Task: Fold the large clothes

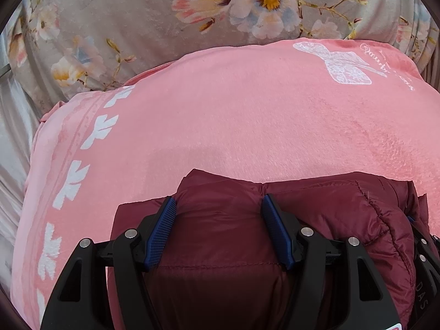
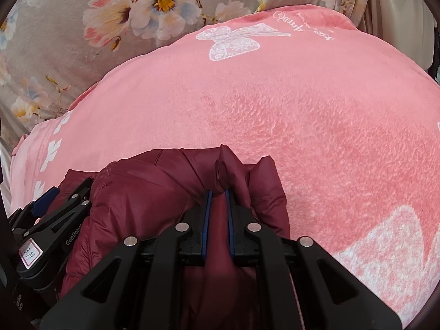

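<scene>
**Both tools on the maroon jacket over the pink blanket**

Left wrist view: the left tool (image 1: 218, 203) is standing with its jaws spread wide, the blue pads (image 1: 161, 232) resting on either side of a puffy panel of the jacket (image 1: 220, 236). The padding is bulging up between the pads, but the jaws are not closing on it; the tool is sitting open on the fabric. The jacket, a quilted maroon one, is lying bunched at the near edge of the pink blanket (image 1: 233, 115), which is covering most of the view. A row of white leaf shapes is running along the blanket's left border, and a white bow print (image 1: 338, 64) is showing near its far right corner, with script beside it too small to read. Beyond the blanket a grey floral cover (image 1: 132, 13) is lying. At the right edge, part of the right tool (image 1: 425, 250) is just showing against the jacket.

Right wrist view: the right tool (image 2: 218, 192) is pinching a fold of the jacket (image 2: 143, 192) between its nearly closed jaws, a ridge of maroon fabric standing up just past the fingertips. The jacket is lying crumpled on the near left part of the blanket (image 2: 302, 110). The left tool (image 2: 52, 200) is showing at the lower left, lying against the jacket. The bow print (image 2: 233, 41) and the floral cover (image 2: 68, 41) are lying farther off.
</scene>
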A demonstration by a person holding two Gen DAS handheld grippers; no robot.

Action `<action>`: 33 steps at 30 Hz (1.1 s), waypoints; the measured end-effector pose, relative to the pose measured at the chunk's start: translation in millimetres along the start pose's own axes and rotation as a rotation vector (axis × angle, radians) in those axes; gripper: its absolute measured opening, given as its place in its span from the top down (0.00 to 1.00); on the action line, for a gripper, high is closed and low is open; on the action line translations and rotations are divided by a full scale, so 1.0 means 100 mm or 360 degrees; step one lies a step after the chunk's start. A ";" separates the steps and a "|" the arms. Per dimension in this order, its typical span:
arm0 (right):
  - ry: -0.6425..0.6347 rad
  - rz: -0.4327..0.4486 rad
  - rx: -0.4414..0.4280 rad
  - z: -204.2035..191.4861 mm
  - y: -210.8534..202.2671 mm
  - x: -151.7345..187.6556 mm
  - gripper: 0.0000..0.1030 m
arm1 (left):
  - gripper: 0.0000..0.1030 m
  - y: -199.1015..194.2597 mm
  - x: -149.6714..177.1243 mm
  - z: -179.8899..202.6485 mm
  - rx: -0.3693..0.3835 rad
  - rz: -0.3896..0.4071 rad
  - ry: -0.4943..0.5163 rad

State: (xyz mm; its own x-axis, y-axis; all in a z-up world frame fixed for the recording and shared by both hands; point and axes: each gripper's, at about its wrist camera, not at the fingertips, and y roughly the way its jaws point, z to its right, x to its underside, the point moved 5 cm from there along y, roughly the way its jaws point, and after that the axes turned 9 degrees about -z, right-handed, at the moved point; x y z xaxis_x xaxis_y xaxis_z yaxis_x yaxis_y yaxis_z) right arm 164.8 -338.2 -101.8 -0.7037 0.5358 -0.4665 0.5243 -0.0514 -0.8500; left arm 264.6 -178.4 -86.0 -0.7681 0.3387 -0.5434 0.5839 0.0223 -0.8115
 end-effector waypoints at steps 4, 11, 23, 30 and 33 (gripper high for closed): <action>0.0008 0.0014 -0.0008 0.00 -0.01 0.00 0.93 | 0.40 0.00 -0.01 0.00 -0.0019 0.0010 0.0000; 0.0124 -0.0001 -0.0192 0.17 -0.21 -0.01 0.87 | 0.36 -0.07 0.00 -0.04 0.0031 -0.0022 0.0005; -0.0057 -0.0128 -0.0235 0.32 -0.86 0.65 0.73 | 0.34 -0.60 0.62 -0.69 0.0478 -0.0262 -0.0171; -0.0111 -0.0203 -0.0123 0.32 -0.81 0.87 0.98 | 0.30 -0.53 0.89 -0.63 0.0421 -0.0311 -0.0096; -0.0082 -0.0297 -0.0060 0.43 -0.65 1.02 1.00 | 0.28 -0.49 0.94 -0.61 0.0393 -0.0299 -0.0082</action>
State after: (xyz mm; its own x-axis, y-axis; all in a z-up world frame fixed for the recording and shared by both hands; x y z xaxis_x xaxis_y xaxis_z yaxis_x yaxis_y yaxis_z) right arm 38.7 -316.4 -104.6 -0.8136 0.4891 -0.3143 0.3992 0.0771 -0.9136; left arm 180.3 -90.3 -84.3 -0.8726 0.3021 -0.3839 0.3536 -0.1515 -0.9230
